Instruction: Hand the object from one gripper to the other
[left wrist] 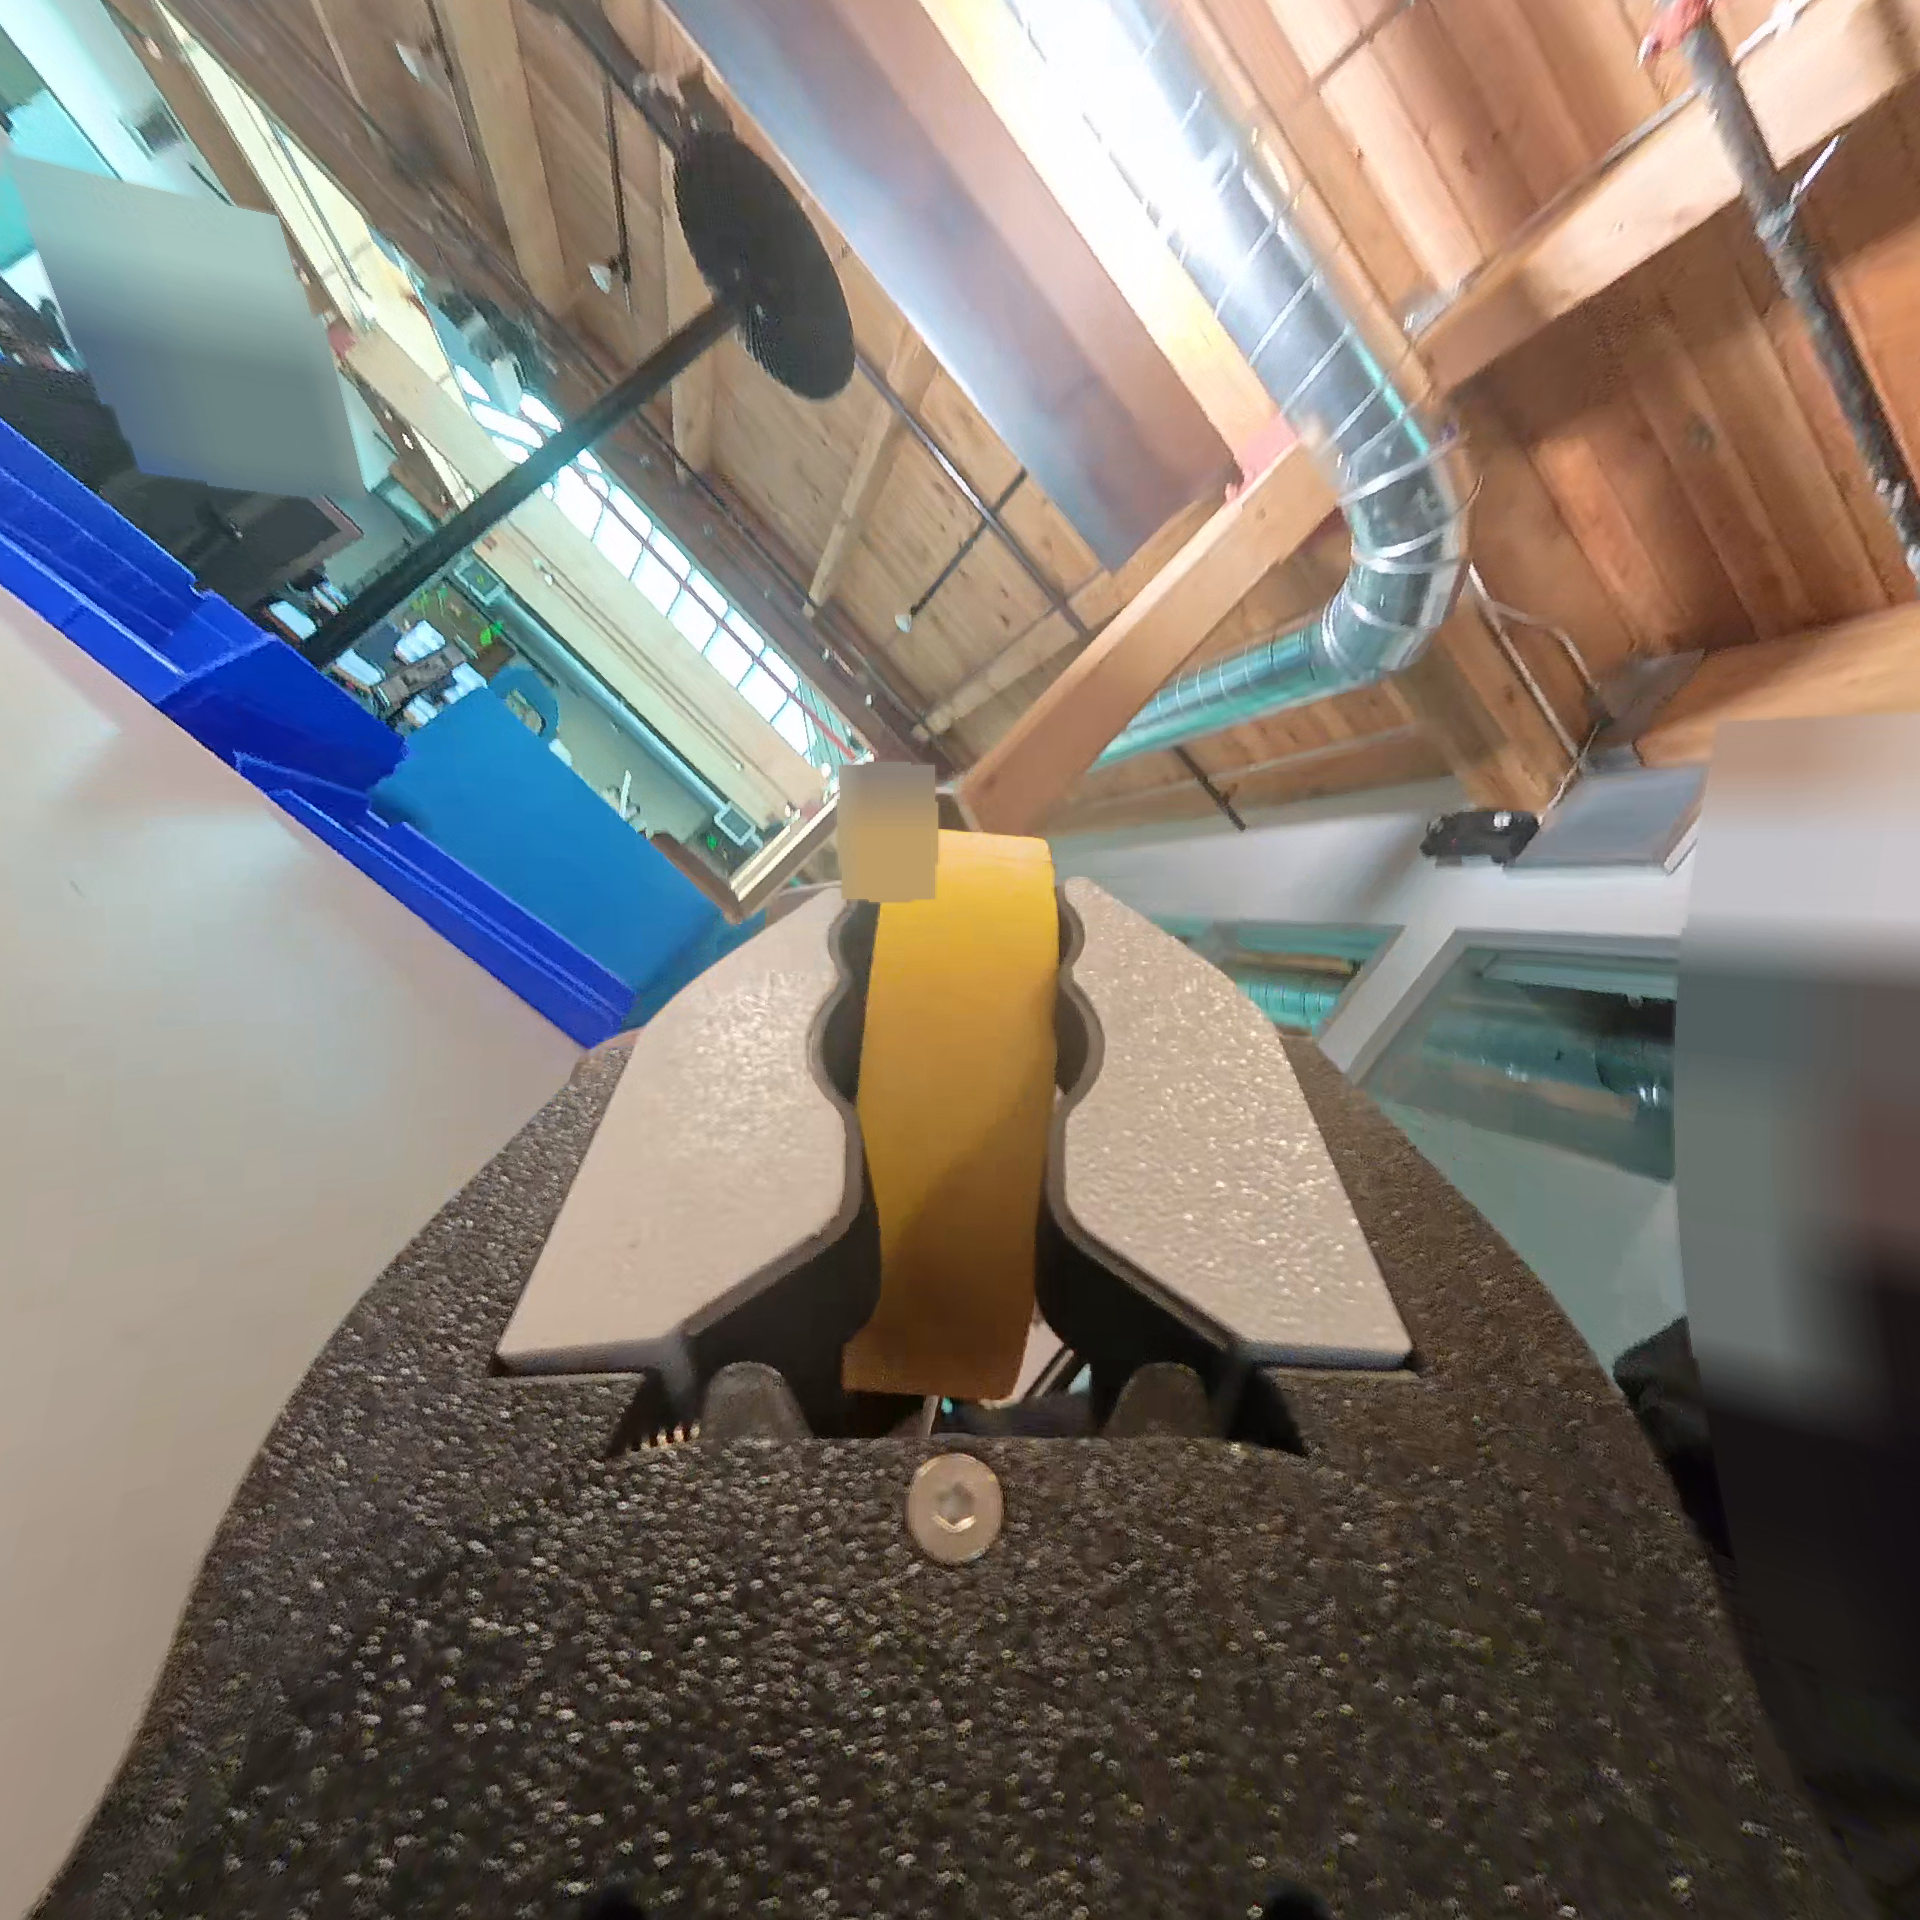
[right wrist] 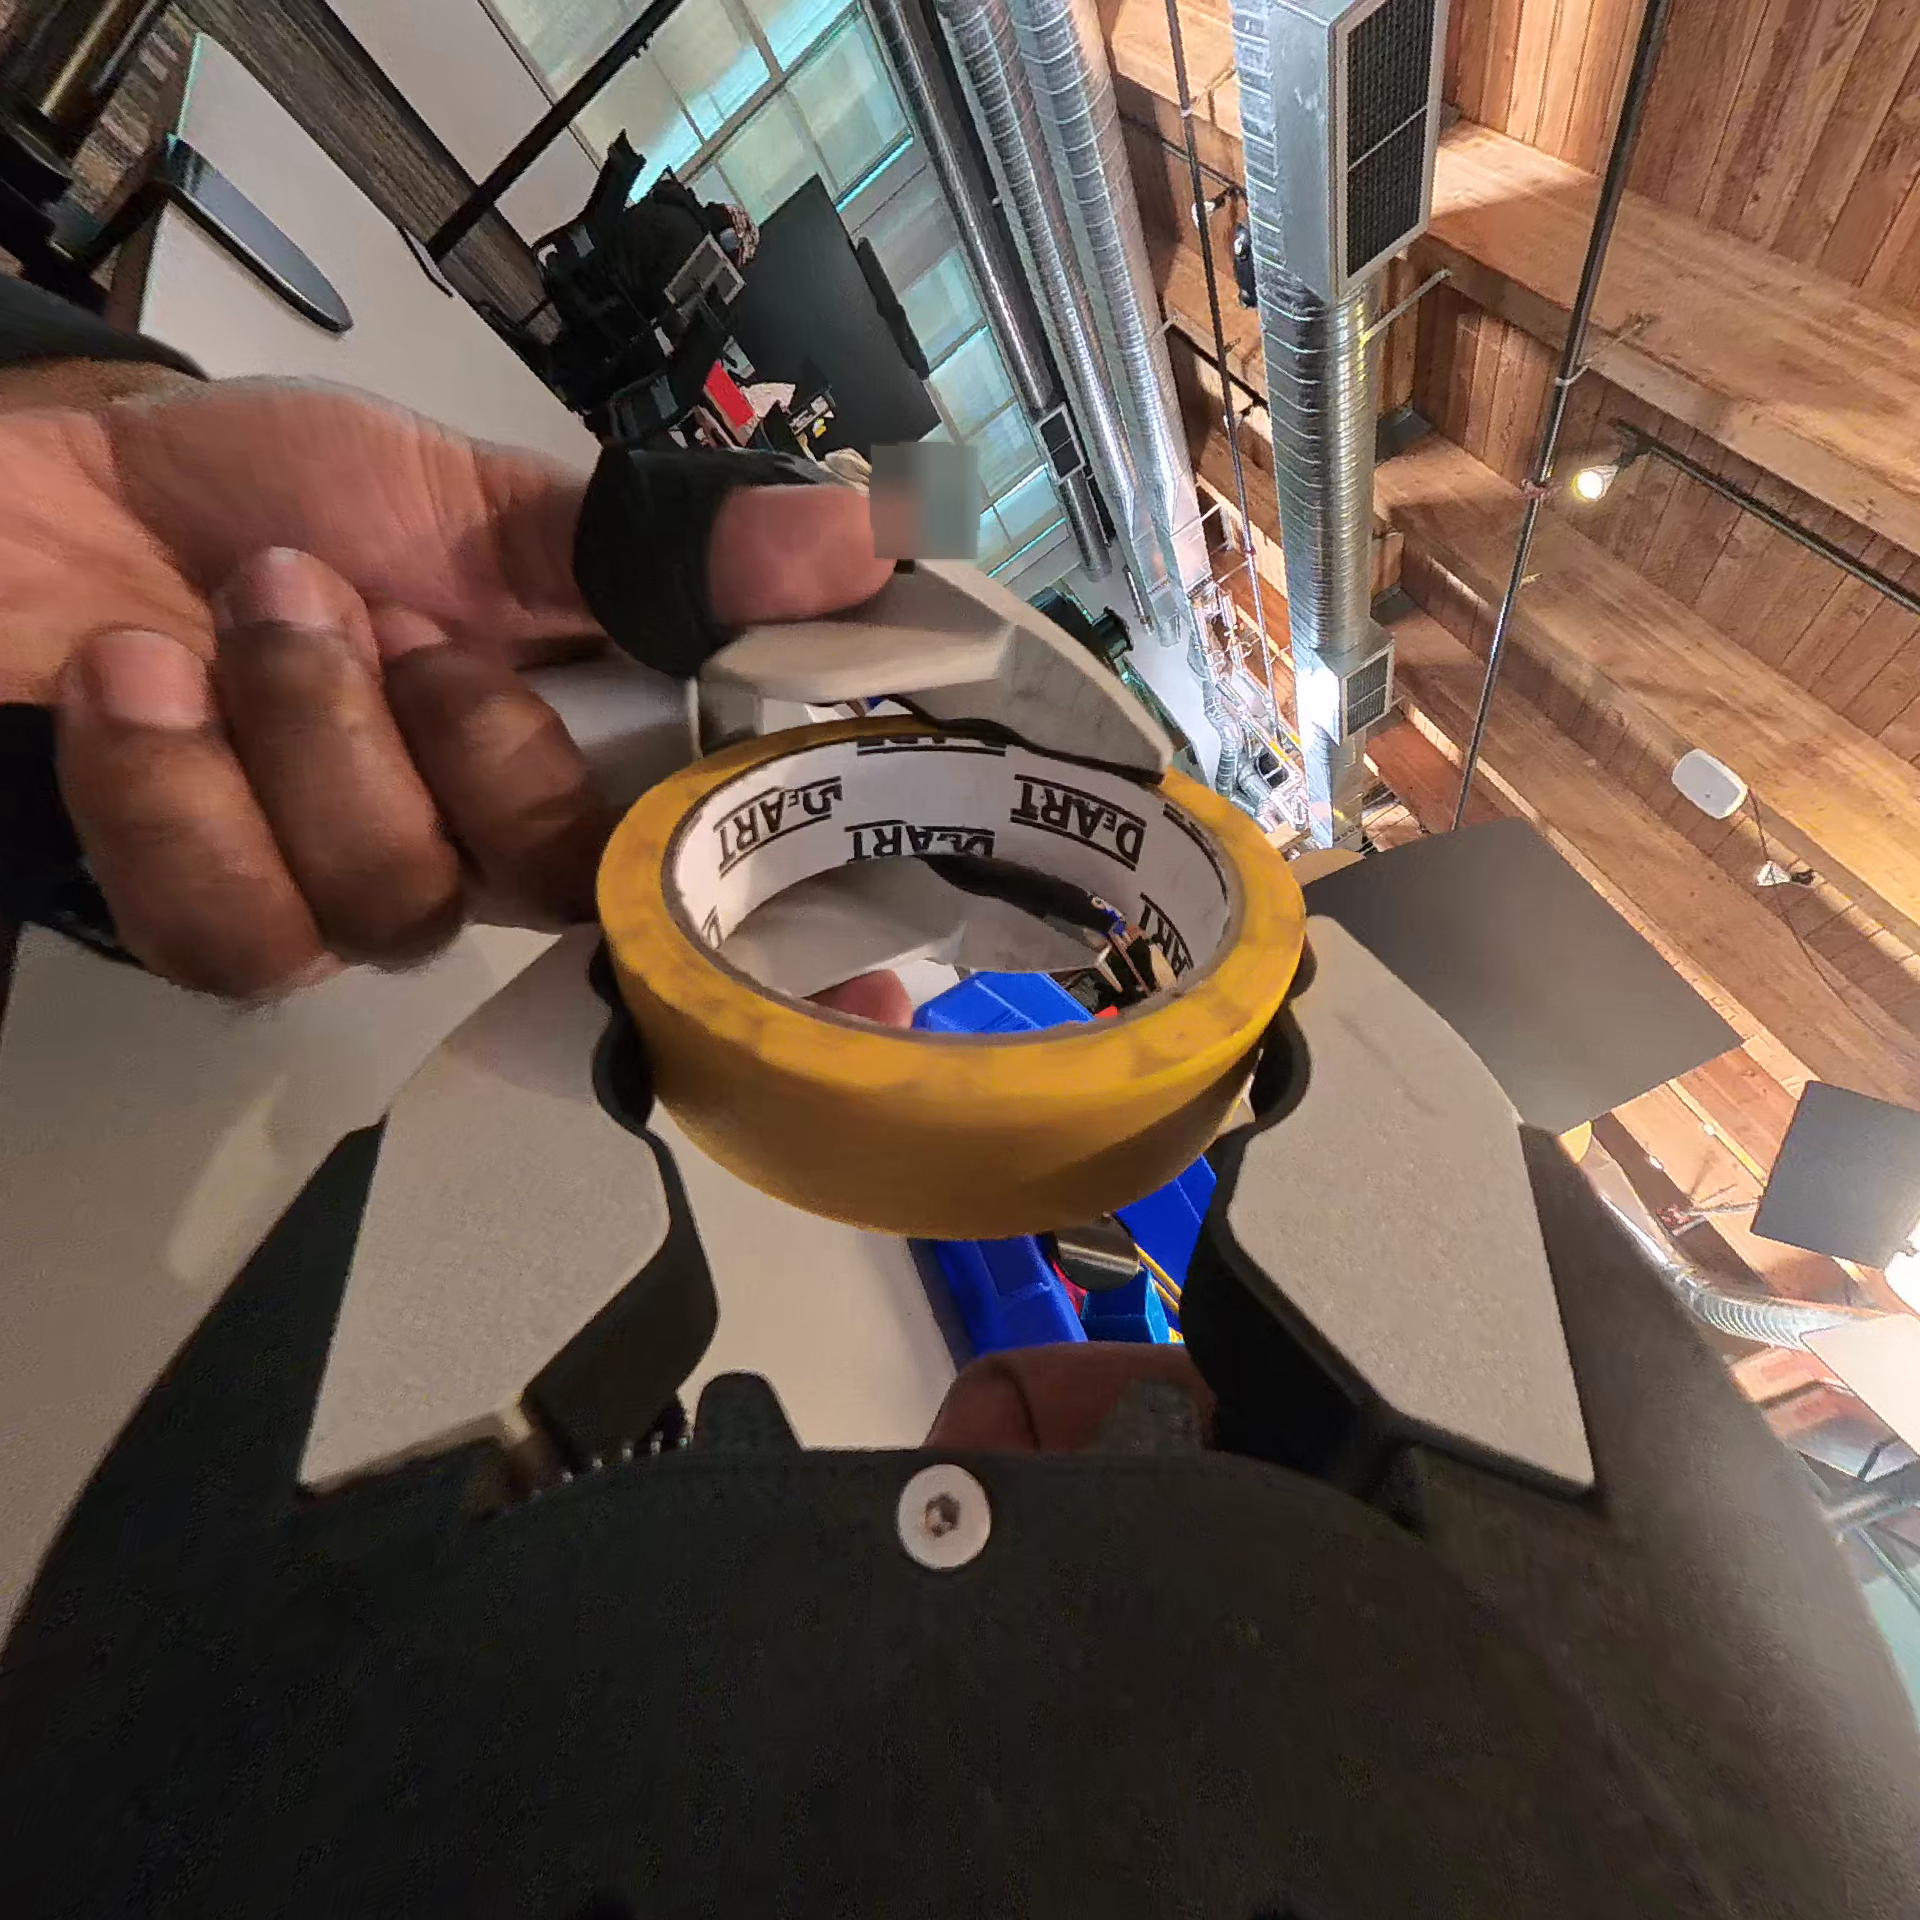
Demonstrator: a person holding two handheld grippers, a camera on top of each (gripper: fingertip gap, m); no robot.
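Note:
A yellow tape roll (right wrist: 935, 1122) with a white printed core is held in the air between both grippers. My left gripper (left wrist: 956, 904) is shut on the roll (left wrist: 956, 1091), which stands edge-on between its grey fingers. In the right wrist view the left gripper (right wrist: 1039, 831) clamps the roll's far rim, one finger on the upper flat face and one showing through the hole. My right gripper (right wrist: 945, 945) spans the roll's near half, with its black pads (right wrist: 618, 1049) against both outer sides. A person's hand (right wrist: 260, 675) holds the left gripper.
A blue plastic bin (left wrist: 312, 727) sits on a white table (left wrist: 208, 1039); it also shows below the roll in the right wrist view (right wrist: 997, 1018). Both cameras tilt up at a wooden ceiling with metal ducts (left wrist: 1351, 312).

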